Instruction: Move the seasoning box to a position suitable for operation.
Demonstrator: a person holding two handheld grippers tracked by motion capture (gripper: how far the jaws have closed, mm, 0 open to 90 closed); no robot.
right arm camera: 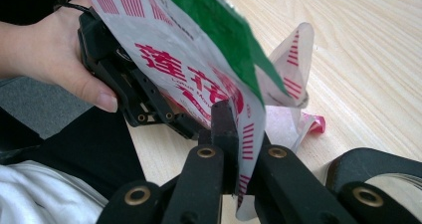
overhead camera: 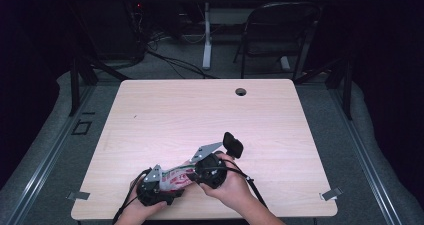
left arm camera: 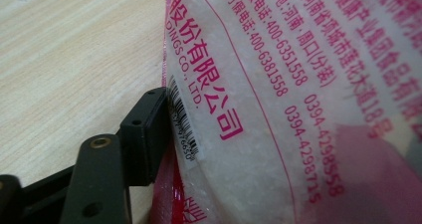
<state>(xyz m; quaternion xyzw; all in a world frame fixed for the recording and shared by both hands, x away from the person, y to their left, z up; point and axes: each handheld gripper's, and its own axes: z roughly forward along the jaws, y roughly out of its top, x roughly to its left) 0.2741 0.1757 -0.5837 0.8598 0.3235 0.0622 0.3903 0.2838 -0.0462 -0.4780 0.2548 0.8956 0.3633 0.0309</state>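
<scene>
Bag: clear-and-white crinkly plastic packet with pink print, a green panel and white granules inside [overhead camera: 176, 177]; held between both grippers, just above the near edge of the pale wood-grain table [overhead camera: 200, 110]
Right gripper [right arm camera: 234, 149]: black jaws clamped shut on the thin flat bag edge; likely pinning it so the other end can be worked
Left gripper [left arm camera: 164, 134]: one matt black pad rests against the barcode side; jaws stand wide, whether they grip I cannot tell
Texture: film glossy, contents grainy, tabletop smooth
</scene>
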